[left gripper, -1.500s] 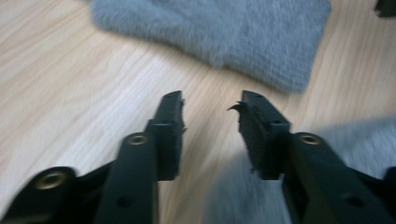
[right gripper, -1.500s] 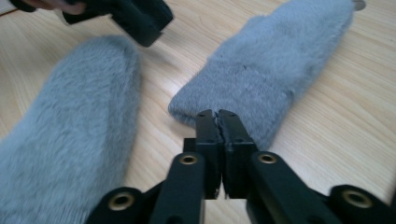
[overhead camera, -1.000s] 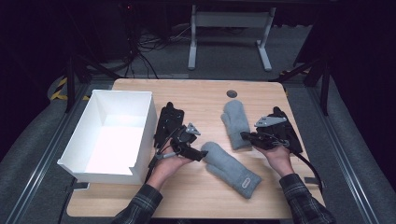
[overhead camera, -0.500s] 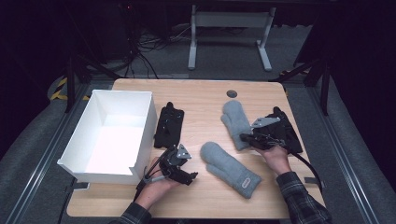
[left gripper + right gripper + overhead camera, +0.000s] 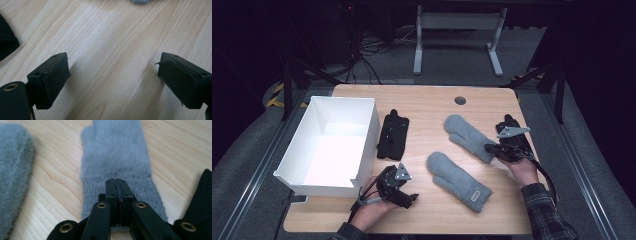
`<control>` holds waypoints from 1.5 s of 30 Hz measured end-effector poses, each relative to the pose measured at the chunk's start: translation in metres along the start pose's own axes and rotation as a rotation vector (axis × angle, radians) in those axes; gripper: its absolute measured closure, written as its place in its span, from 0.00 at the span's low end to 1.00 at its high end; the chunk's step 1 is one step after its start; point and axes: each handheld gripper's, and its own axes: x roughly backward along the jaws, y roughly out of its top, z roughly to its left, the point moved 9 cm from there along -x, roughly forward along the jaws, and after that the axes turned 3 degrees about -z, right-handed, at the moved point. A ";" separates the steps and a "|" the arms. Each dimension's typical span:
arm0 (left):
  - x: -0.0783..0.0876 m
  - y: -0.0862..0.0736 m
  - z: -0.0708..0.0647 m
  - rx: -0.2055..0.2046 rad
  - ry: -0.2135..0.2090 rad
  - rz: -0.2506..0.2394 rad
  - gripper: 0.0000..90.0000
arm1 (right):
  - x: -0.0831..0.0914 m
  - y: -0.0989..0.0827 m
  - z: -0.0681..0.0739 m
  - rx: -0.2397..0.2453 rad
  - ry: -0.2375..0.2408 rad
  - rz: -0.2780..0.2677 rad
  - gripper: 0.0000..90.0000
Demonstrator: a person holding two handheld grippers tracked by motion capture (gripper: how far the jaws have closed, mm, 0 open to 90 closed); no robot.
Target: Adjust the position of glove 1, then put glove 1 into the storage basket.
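Note:
Two grey mittens lie on the wooden table (image 5: 422, 105). The far mitten (image 5: 464, 131) (image 5: 115, 152) has its knit cuff under my right gripper (image 5: 488, 148) (image 5: 116, 182). Its jaws stand together on a pinch of that cuff and have just been opening a touch. The near mitten (image 5: 457, 180) (image 5: 12, 170) lies free. My left gripper (image 5: 408, 195) (image 5: 112, 75) sits near the front edge with its jaws wide over bare wood. They have just been opening further, and nothing is between them.
A white open box (image 5: 302, 172) stands at the left. A black glove (image 5: 393, 135) (image 5: 6, 42) lies beside it. Another black glove (image 5: 512, 131) (image 5: 200, 200) lies under my right hand. A round cable hole (image 5: 460, 100) is at the table's back.
My left gripper has drawn back from the near mitten's tip toward the front edge, leaving the mitten flat. The right gripper has shifted slightly at the far mitten's cuff.

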 end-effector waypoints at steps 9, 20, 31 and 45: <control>-0.004 -0.004 0.004 -0.008 -0.010 -0.079 0.00 | -0.007 0.021 0.001 0.008 0.030 -0.042 0.66; -0.003 -0.004 0.003 -0.004 -0.010 -0.078 0.00 | -0.040 0.039 0.000 0.031 0.026 -0.035 0.59; -0.003 -0.005 0.003 -0.002 -0.007 -0.078 0.00 | -0.056 0.029 -0.003 0.077 -0.015 -0.002 0.89; -0.003 -0.005 0.003 -0.002 -0.007 -0.078 0.00 | -0.024 0.041 -0.008 0.023 -0.004 -0.072 0.96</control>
